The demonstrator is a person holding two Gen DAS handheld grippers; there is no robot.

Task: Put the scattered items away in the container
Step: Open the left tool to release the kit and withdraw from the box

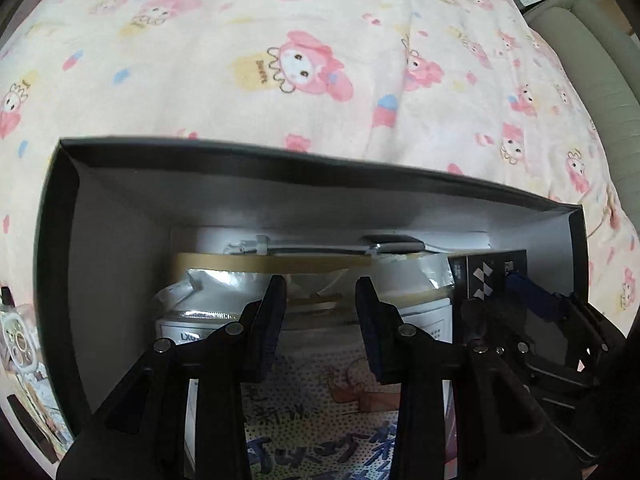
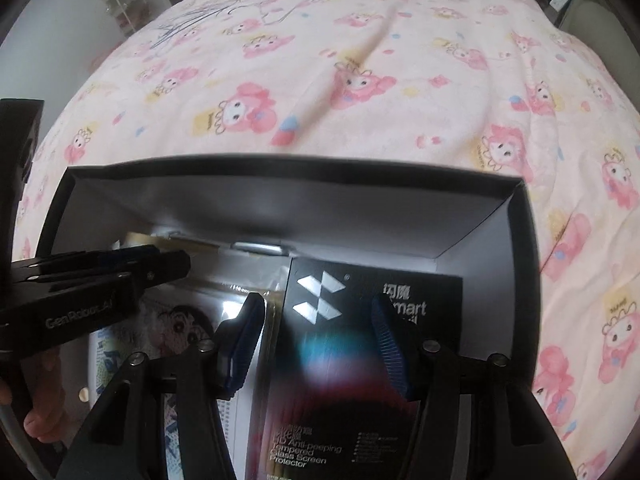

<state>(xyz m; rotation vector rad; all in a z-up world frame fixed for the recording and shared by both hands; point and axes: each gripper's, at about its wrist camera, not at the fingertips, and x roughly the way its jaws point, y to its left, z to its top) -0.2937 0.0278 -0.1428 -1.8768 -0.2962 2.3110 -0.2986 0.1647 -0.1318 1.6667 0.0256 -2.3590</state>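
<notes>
We've got both grippers over the black box (image 2: 520,240) on the bed, right gripper (image 2: 316,344) clamped across the screen protector pack (image 2: 340,380) to lower it in flat, left gripper (image 1: 320,308) half-open, empty above the tape roll (image 1: 280,262)

Both cameras look steeply down, close above the black box (image 1: 120,200) on the bed cover (image 1: 280,40). Each sees the box's far wall and the bed beyond.
</notes>
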